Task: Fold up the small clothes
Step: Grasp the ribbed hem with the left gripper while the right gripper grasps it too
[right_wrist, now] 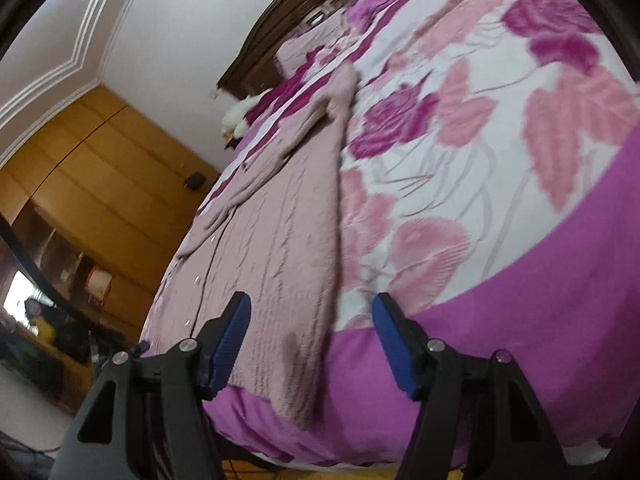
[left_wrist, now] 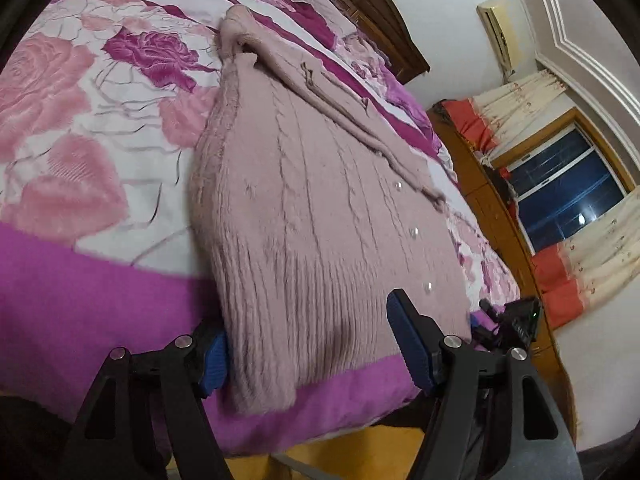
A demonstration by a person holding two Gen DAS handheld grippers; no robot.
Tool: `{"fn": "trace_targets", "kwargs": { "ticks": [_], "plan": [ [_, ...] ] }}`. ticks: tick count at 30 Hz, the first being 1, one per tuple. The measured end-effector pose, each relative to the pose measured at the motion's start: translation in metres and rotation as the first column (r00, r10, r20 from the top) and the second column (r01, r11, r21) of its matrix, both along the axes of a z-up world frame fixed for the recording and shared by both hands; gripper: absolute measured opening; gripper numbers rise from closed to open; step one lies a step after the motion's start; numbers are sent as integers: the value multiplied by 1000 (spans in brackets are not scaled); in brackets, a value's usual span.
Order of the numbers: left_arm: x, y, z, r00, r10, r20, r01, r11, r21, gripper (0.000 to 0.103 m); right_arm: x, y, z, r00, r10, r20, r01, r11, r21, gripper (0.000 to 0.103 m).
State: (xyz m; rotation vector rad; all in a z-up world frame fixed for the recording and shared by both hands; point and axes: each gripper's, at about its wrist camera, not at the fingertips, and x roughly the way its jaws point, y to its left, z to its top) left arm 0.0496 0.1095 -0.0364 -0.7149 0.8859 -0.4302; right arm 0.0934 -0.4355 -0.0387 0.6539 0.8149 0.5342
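Left wrist: both tongs [left_wrist: 316, 350] [right_wrist: 312, 346] gape wide, empty, over the sweater's [left_wrist: 304, 216] hem.

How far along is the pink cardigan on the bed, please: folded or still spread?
Partly folded: the pink cardigan lies flat, one sleeve laid diagonally across its body.

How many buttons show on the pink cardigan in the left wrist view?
3, in a line down the cardigan: upper, middle, lowest near the hem. More may be hidden.

Left tongs [left_wrist: 316, 354] and right tongs [right_wrist: 310, 346], both spread wide, tilted.
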Motion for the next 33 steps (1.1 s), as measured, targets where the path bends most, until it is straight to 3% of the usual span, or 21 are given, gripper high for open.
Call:
{"fn": "trace_targets", "kwargs": {
  "ticks": [6, 12, 17, 22, 23, 25, 27, 33],
  "plan": [
    [31, 6, 3, 999, 20, 24, -19, 999, -51, 47, 30, 7, -8, 1000, 14, -2, -14, 992, 128, 68],
    [1, -3, 0, 1000, -9, 11, 9, 999, -32, 46, 18, 18, -18, 998, 49, -26, -44, 984, 174, 59],
    [-16, -5, -3, 1000, 6, -11, -6, 998, -55, 46, 10, 34, -22, 997, 71, -34, -64, 981, 181, 59],
    [-9, 1, -3, 998, 57, -18, -57, 998, -34, 33, 8, 42, -24, 996, 80, -36, -74, 984, 159, 57],
    [-8, 1, -3, 998, 61, -15, -61, 998, -20, 28, 7, 41, -25, 996, 78, -39, -71, 984, 161, 52],
    [-7, -2, -3, 997, 70, -20, -69, 997, 33, 4, 8, 41, -28, 996, 69, -53, -60, 986, 154, 40],
    [-8, -6, -3, 998, 63, -25, -61, 995, 80, 0, 4, 33, -34, 996, 46, -77, -35, 990, 140, 12],
    [-18, -13, 9, 998, 47, 33, -52, 985, 165, 0, 0, 34, -25, 998, -23, -52, 28, 994, 105, 8]
  ]
}}
